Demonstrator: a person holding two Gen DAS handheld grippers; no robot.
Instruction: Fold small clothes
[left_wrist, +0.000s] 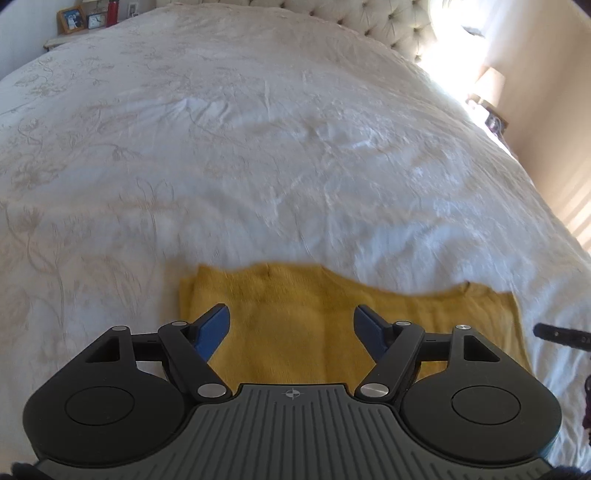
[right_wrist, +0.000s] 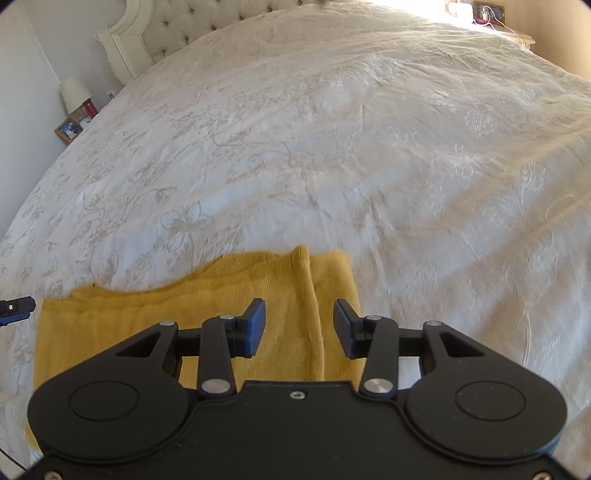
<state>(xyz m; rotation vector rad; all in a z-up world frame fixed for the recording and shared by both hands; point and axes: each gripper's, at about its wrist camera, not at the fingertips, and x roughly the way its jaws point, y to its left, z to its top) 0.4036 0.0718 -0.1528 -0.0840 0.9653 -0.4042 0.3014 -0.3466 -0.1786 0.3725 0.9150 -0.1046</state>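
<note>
Both jaws spread wide, nothing gripped: our left gripper (left_wrist: 291, 334) and right gripper (right_wrist: 299, 328) hover above the mustard-yellow knitted garment (left_wrist: 295, 332), lying flat near the edge of the cream floral-embroidered bedspread (left_wrist: 258, 147). Only our right view shows its raised seam ridge (right_wrist: 314, 314). Behind, we see a tufted cream headboard (right_wrist: 192, 26) and a wooden-framed photo (left_wrist: 71, 19).

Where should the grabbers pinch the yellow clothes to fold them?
Probably at the two far corners of the yellow garment, coming straight down from above. It lies flat on the white bedspread, so only edges can be pinched. The left gripper and right gripper are open above it.
</note>
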